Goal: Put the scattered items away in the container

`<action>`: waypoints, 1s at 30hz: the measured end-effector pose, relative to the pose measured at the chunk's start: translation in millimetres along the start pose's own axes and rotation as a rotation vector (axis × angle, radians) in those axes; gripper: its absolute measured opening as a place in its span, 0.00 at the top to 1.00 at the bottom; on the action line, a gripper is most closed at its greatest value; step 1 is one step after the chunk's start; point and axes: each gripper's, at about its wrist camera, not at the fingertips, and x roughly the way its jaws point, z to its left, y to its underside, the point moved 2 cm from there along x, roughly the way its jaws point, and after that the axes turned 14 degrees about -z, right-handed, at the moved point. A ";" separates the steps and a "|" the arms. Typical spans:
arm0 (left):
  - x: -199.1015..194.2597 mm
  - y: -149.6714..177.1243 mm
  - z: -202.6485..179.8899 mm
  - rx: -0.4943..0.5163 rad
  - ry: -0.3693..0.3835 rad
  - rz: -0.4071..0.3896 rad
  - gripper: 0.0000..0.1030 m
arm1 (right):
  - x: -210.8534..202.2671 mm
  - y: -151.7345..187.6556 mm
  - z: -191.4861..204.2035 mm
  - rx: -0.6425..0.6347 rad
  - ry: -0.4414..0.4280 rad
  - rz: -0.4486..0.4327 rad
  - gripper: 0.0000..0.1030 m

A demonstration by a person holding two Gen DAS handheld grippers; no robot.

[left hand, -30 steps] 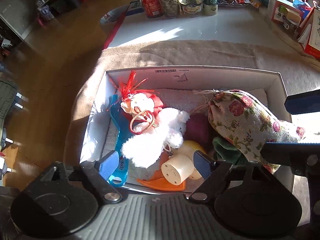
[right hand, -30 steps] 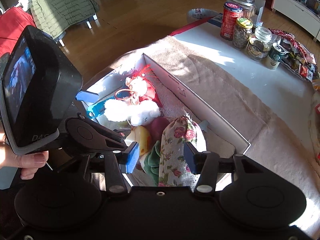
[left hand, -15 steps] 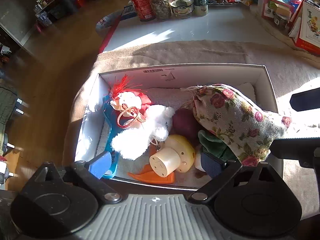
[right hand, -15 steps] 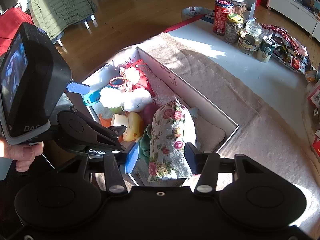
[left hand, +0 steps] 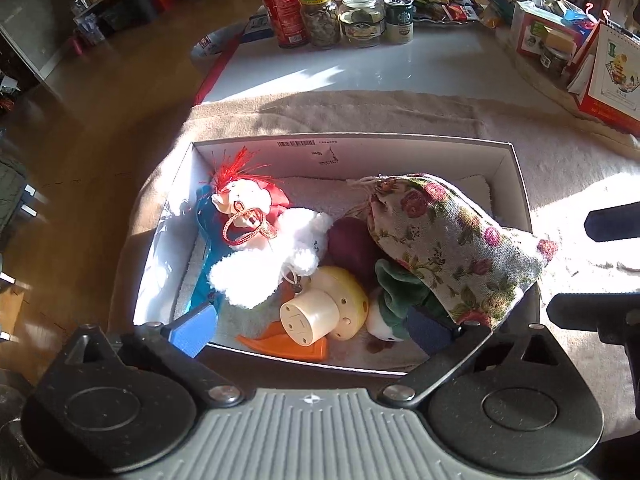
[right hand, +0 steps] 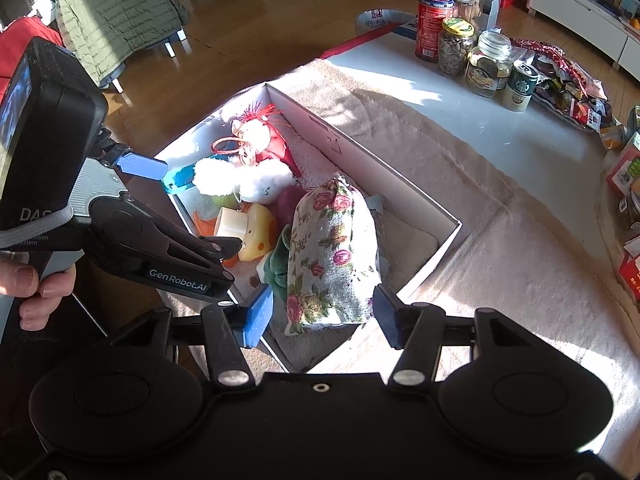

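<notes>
A white cardboard box (left hand: 516, 184) (right hand: 404, 184) sits on a beige towel. In it lie a floral cloth pouch (left hand: 448, 240) (right hand: 332, 248), a red-haired doll on a white plush (left hand: 256, 240) (right hand: 248, 160), a yellow mushroom toy (left hand: 324, 312) (right hand: 248, 232), a dark red ball (left hand: 352, 240), a green plush (left hand: 400, 288) and a blue piece (left hand: 204, 236). The pouch rests partly over the box's near rim. My left gripper (left hand: 308, 334) is open above the box's near edge. My right gripper (right hand: 322, 316) is open, its pads either side of the pouch's end without pinching it.
Jars and cans (left hand: 336, 16) (right hand: 464, 44) stand on the white table behind. Snack packets and boxes (left hand: 560, 40) line the right side. A green jacket on a chair (right hand: 116, 20) stands on the wooden floor to the left.
Both grippers have drawn back and up from the box. The right gripper's jaws have opened wider and the pouch now lies in the box.
</notes>
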 end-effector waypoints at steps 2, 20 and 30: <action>-2.6 -0.6 -0.5 -0.009 0.013 -0.006 0.01 | -0.5 0.9 -0.7 0.002 0.000 0.001 0.47; 0.1 4.9 -14.3 0.110 -0.045 0.060 0.01 | -5.4 4.7 1.9 -0.005 -0.005 0.003 0.47; -3.1 3.9 -14.3 0.077 -0.027 0.058 0.01 | -5.9 5.2 1.9 -0.005 -0.005 0.004 0.47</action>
